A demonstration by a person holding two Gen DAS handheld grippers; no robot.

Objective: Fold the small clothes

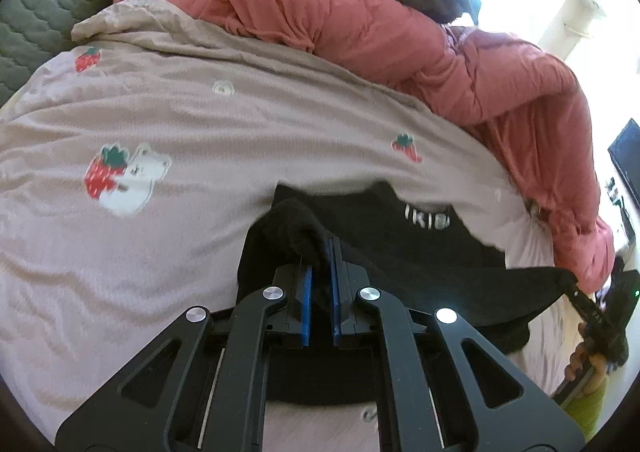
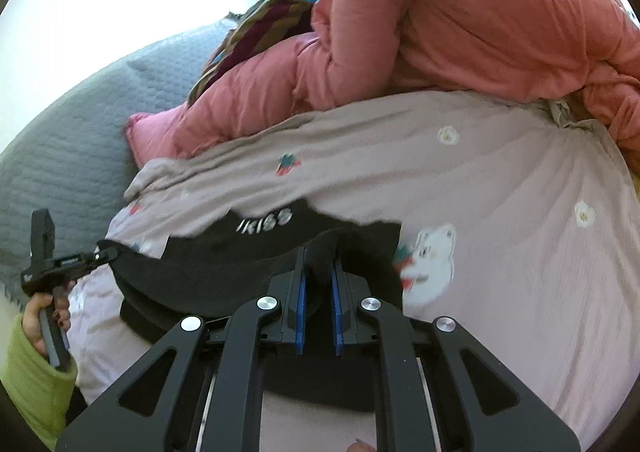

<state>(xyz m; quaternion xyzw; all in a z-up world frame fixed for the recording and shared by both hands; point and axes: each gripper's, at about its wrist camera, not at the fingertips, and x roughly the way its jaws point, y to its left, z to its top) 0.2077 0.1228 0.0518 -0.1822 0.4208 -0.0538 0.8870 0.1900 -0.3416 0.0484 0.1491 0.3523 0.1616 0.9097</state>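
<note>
Bed w/ pale pink strawberry-and-bear print sheet (image 1: 192, 123) carried everything; bulky salmon-pink quilted duvet (image 1: 360, 39) was heaped at the far side. Small black knit garment w/ white lettering (image 1: 400, 248) lay near the bed's front edge, partly lifted, one layer apparently over another. Left gripper (image 1: 319, 272) fingers were narrow, pinching a black corner; right gripper (image 2: 319, 276) likewise. Fold looked mid-way, prob. not yet laid flat.

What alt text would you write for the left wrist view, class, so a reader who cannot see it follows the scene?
The left tongs pinch a raised fold of a black garment lying on a pale sheet with strawberry and bear prints. At the far right, the right tongs hold the garment's other end. A pink quilt is heaped behind.
</note>
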